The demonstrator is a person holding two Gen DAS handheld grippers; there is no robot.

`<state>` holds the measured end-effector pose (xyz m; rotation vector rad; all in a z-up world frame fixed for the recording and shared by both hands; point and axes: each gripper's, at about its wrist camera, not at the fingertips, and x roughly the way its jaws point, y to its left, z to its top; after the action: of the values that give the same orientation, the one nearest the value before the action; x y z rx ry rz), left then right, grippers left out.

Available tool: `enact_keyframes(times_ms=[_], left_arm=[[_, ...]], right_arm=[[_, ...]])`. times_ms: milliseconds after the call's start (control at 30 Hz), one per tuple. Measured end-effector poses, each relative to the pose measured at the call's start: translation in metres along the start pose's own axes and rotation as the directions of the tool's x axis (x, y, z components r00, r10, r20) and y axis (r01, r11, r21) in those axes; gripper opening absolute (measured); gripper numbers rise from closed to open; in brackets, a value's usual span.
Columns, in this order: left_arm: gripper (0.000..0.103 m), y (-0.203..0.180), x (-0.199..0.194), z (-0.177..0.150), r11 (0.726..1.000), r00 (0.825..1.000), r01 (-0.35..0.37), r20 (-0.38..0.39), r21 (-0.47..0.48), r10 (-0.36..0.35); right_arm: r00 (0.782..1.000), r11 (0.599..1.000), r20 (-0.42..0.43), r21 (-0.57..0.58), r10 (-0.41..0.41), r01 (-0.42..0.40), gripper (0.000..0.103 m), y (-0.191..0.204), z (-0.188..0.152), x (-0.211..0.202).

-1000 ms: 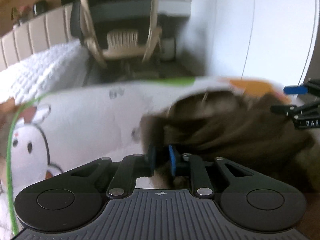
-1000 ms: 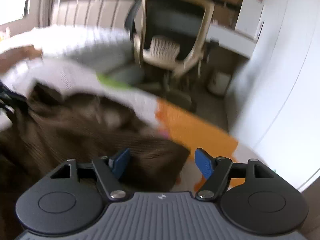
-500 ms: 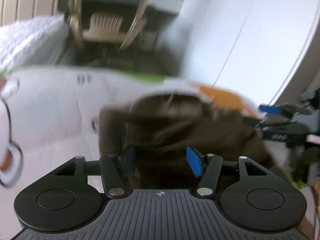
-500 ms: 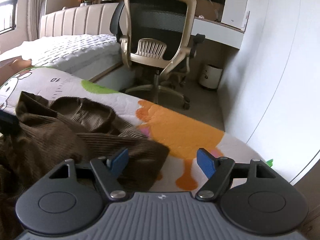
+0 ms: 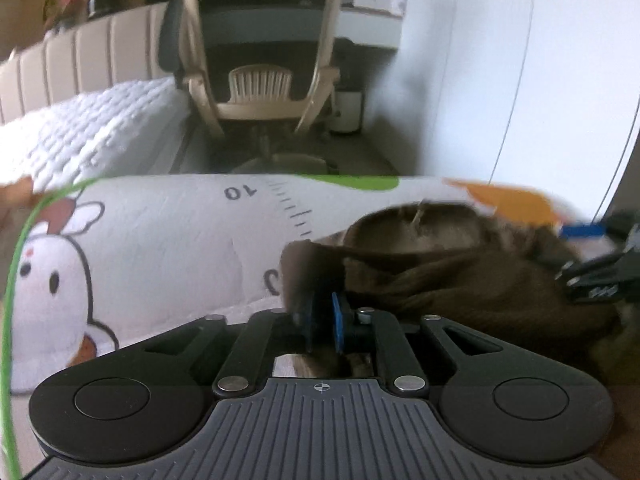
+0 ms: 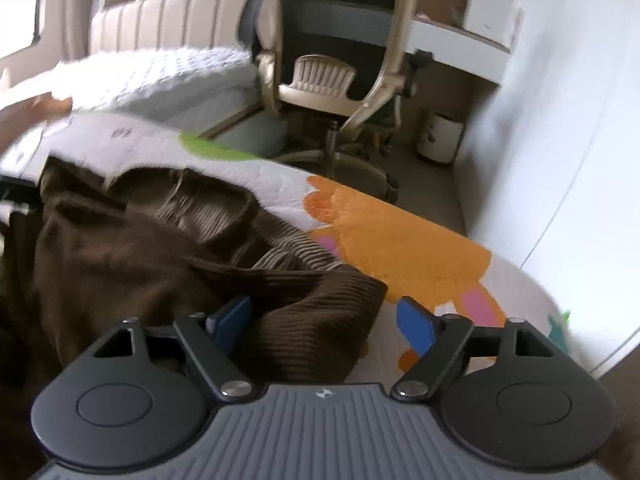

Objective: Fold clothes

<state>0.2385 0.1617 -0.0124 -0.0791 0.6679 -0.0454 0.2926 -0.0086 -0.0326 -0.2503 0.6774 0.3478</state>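
Left gripper pinched brown sweater edge; right gripper gaped wide over its cuff. Thin pinch could slip when lifted.

Soft daylight, source a window at upper left of right wrist view, blown out. Both views motion-blurred; brown garment smeared at right of left view. Fisheye bends edges; corners vignetted dark.
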Motion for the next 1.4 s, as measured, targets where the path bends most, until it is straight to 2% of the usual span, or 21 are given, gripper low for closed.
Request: enact_keyframes(times_ms=[67,100,200,267,367,400,467,567,700,733,800,867,967,1033,1100,1133,1167,1300,1367,1400], left_arm=[[0.022,-0.002,-0.017,0.007,0.997,0.997,0.069,0.048,-0.028,-0.068],[0.027,-0.005,-0.023,0.01,0.991,0.991,0.127,0.059,-0.043,-0.124],[0.045,-0.013,-0.025,0.011,0.95,0.954,0.299,0.028,-0.093,-0.297],[0.045,-0.016,-0.011,0.003,0.929,0.936,0.347,-0.024,-0.127,-0.352],[0.044,-0.016,0.013,-0.011,0.953,0.954,0.273,-0.094,-0.131,-0.286],[0.037,-0.011,0.018,-0.014,0.957,0.958,0.253,-0.104,-0.141,-0.268],[0.033,-0.001,0.02,-0.015,0.956,0.96,0.246,-0.096,-0.161,-0.263],[0.041,0.005,0.018,-0.011,0.972,0.976,0.184,-0.087,-0.146,-0.198],[0.041,0.014,0.02,-0.008,0.962,0.972,0.197,-0.09,-0.186,-0.217],[0.042,0.013,0.017,-0.007,0.962,0.972,0.2,-0.089,-0.186,-0.219],[0.056,0.015,0.007,-0.001,0.956,0.969,0.219,-0.07,-0.193,-0.236],[0.058,0.022,-0.002,0.008,0.952,0.969,0.234,-0.025,-0.198,-0.244],[0.071,0.038,-0.011,0.024,0.957,0.981,0.191,0.026,-0.217,-0.19],[0.071,0.051,0.001,0.028,0.954,0.987,0.152,-0.004,-0.259,-0.158],[0.07,0.059,0.017,0.028,0.948,0.986,0.137,-0.052,-0.287,-0.158],[0.069,0.062,0.025,0.027,0.945,0.984,0.133,-0.077,-0.298,-0.163],[0.068,0.064,0.033,0.026,0.943,0.981,0.129,-0.102,-0.308,-0.168],[0.068,0.059,0.049,0.028,0.943,0.975,0.156,-0.109,-0.295,-0.195],[0.066,0.053,0.056,0.027,0.95,0.976,0.146,-0.115,-0.276,-0.183],[0.062,0.048,0.061,0.025,0.958,0.979,0.126,-0.124,-0.256,-0.162]], right_arm=[[1.0,1.0,0.024,-0.004,-0.005,0.005,0.08,0.0,0.001,-0.007],[0.999,1.0,0.035,-0.02,-0.006,0.007,0.08,0.002,0.002,-0.011],[0.998,1.0,0.068,-0.029,0.006,-0.004,0.08,0.003,0.003,-0.025],[0.996,1.0,0.084,-0.017,0.015,-0.014,0.08,0.003,0.003,-0.033],[0.996,0.999,0.082,-0.021,0.041,-0.039,0.08,0.005,-0.001,-0.041],[0.996,0.999,0.08,-0.026,0.048,-0.046,0.08,0.007,-0.003,-0.043],[0.996,0.998,0.063,-0.027,0.061,-0.059,0.08,0.008,-0.006,-0.042],[0.996,0.997,0.03,-0.023,0.078,-0.078,0.08,0.009,-0.011,-0.036],[0.994,0.994,-0.032,0.027,0.106,-0.105,0.08,0.006,-0.018,-0.018],[0.993,0.993,-0.034,0.045,0.113,-0.111,0.08,0.004,-0.017,-0.018],[0.993,0.992,-0.012,0.045,0.116,-0.116,0.08,0.001,-0.011,-0.025],[0.99,0.987,0.033,0.078,0.137,-0.139,0.08,-0.009,0.0,-0.035],[0.982,0.972,0.084,0.154,0.168,-0.18,0.08,-0.029,0.017,-0.042],[0.983,0.965,0.079,0.194,0.165,-0.177,0.08,-0.04,0.022,-0.032],[0.987,0.958,0.049,0.238,0.152,-0.16,0.073,-0.05,0.023,-0.013],[0.989,0.953,0.031,0.262,0.147,-0.15,0.061,-0.054,0.022,-0.003],[0.989,0.947,0.018,0.287,0.144,-0.143,0.056,-0.059,0.021,0.006],[0.982,0.925,0.006,0.334,0.188,-0.18,0.055,-0.064,0.017,0.034],[0.979,0.934,-0.002,0.3,0.205,-0.195,0.052,-0.05,0.018,0.042],[0.978,0.94,-0.007,0.279,0.207,-0.197,0.049,-0.041,0.019,0.046]])
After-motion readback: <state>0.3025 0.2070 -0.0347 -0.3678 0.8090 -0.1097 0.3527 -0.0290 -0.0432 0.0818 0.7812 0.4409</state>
